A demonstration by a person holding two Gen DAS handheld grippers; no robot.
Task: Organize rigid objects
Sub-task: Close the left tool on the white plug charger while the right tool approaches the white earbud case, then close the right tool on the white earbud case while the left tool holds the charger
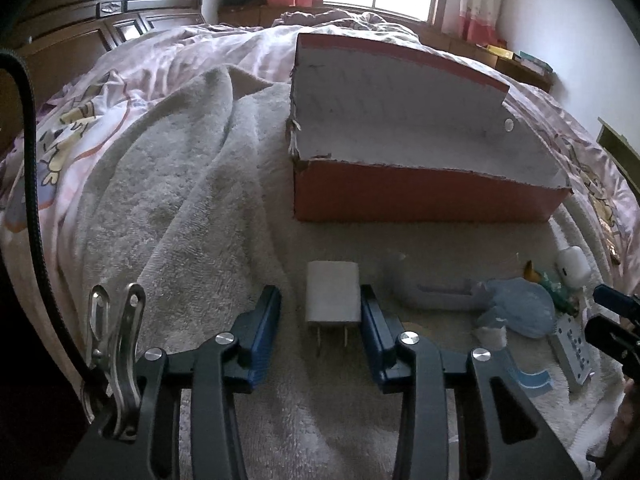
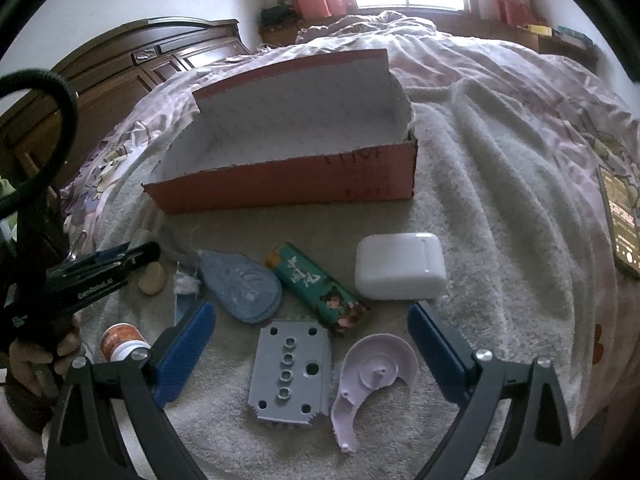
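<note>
The left hand-held gripper (image 1: 320, 320) brackets the white charger (image 1: 333, 295), pads not visibly pressing. Clamp its flat sides squarely before lifting toward the red box (image 1: 420, 196). The right hand-held gripper (image 2: 312, 336) stands apart, empty.

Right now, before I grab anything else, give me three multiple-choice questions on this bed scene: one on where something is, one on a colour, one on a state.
1. Where is the white charger?
A. Inside the box
B. On the towel, between the fingers of the left gripper
C. On top of the phone

2. What colour is the cardboard box on the outside?
A. Red
B. Green
C. Black

3. How does the right gripper stand?
A. Shut on the lighter
B. Shut on nothing
C. Open, holding nothing

Answers:
1 B: the blue pads flank the charger on the towel.
2 A: the box's front wall is red.
3 C: the gripper's pads stand wide apart above the grey plate.
</note>
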